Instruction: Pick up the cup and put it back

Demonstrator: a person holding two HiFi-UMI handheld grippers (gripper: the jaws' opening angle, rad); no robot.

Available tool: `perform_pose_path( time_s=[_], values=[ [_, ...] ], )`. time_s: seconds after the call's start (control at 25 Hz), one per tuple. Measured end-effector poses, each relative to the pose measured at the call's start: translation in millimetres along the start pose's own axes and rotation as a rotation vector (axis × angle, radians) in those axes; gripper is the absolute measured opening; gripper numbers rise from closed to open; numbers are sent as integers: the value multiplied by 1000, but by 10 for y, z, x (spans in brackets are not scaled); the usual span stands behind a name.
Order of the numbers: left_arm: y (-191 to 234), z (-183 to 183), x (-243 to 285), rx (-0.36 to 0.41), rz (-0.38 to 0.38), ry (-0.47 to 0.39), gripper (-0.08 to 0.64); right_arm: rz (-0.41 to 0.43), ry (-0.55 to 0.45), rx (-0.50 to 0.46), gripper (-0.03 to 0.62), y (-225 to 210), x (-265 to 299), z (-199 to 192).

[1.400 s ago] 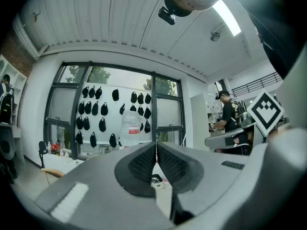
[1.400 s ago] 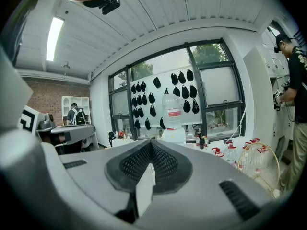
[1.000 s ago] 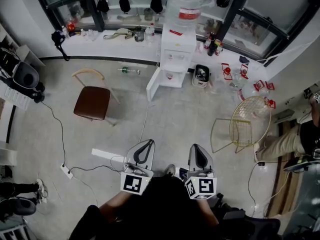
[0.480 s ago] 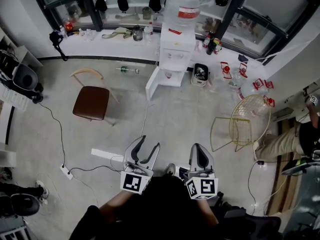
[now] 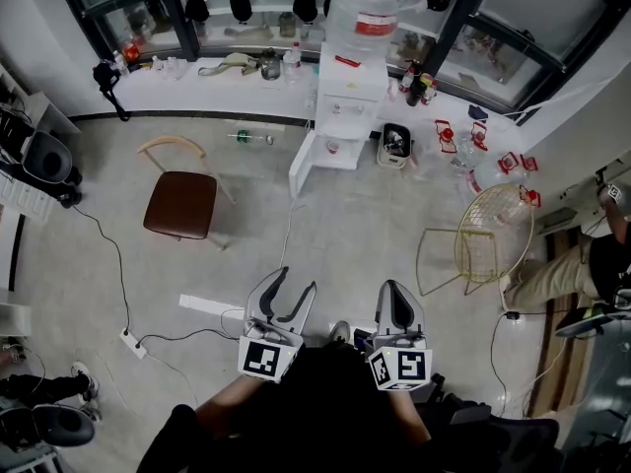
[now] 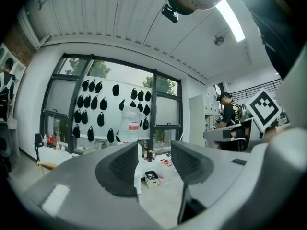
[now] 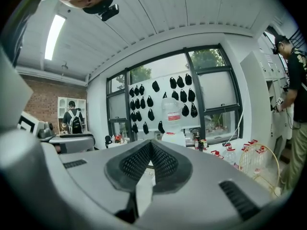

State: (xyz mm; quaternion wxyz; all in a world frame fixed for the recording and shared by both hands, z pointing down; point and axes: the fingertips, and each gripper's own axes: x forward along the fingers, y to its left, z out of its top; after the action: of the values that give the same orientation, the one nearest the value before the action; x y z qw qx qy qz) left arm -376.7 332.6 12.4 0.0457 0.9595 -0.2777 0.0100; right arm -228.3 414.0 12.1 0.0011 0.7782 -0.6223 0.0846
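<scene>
Stage: the start, by my judgement. Nothing is picked up yet, so the lift and the return are both still to do.
Left gripper [image 5: 294, 282]: held level in front of the body over the floor [image 5: 345, 235]. Its jaws have just been opening and stand apart with nothing between them.
Right gripper [image 5: 393, 290]: beside the left one and also held level. Its jaws are together, pad against pad, and empty.
Cup: no view shows one I can name. A small thing [image 5: 333, 148] sits in the tap niche of the water dispenser [image 5: 347, 97], too small to tell whether it is a cup.
Water dispenser: at the far edge of the floor against the window ledge [image 5: 197, 75], with a large bottle [image 5: 367, 8] on top. Its lower cabinet door [image 5: 303, 166] hangs open toward the floor's left side.
Left of the path: a wooden chair [image 5: 180, 203] with a brown seat, and a green bottle [image 5: 254, 139] lying near the ledge.
Right of the path: a yellow wire chair [image 5: 493, 236], and a person [image 5: 582, 269] at the floor's right edge.
Underfoot: a cable [image 5: 108, 235] runs to a power strip [image 5: 130, 338] at near left.
Obstruction: judged slight. The strip of floor between the two chairs leads straight to the dispenser, and the open door is the one thing to steer round.
</scene>
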Motion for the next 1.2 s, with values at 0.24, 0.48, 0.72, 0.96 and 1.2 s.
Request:
perform_pose_path(
  time_s=[0.24,0.48,0.72,0.96,1.2],
  values=[
    [199,-143,-78,8,-30,24,196,-45,10,18,-6,189,74,-64],
    [308,-240,7,-1,-60,30,198,-41,11,2,-6,311,236,-103],
    [330,-307,421,-21,-63,55,202,-44,9,-4,-6,-24,663,-100],
    [216,-370,1176,-19,-47,67,202,11,7,-43,-6,-576,1202,-17],
    [84,-339,2160,-22,32,67,202,78,33,-61,-6,-1367,1886,113]
  ],
)
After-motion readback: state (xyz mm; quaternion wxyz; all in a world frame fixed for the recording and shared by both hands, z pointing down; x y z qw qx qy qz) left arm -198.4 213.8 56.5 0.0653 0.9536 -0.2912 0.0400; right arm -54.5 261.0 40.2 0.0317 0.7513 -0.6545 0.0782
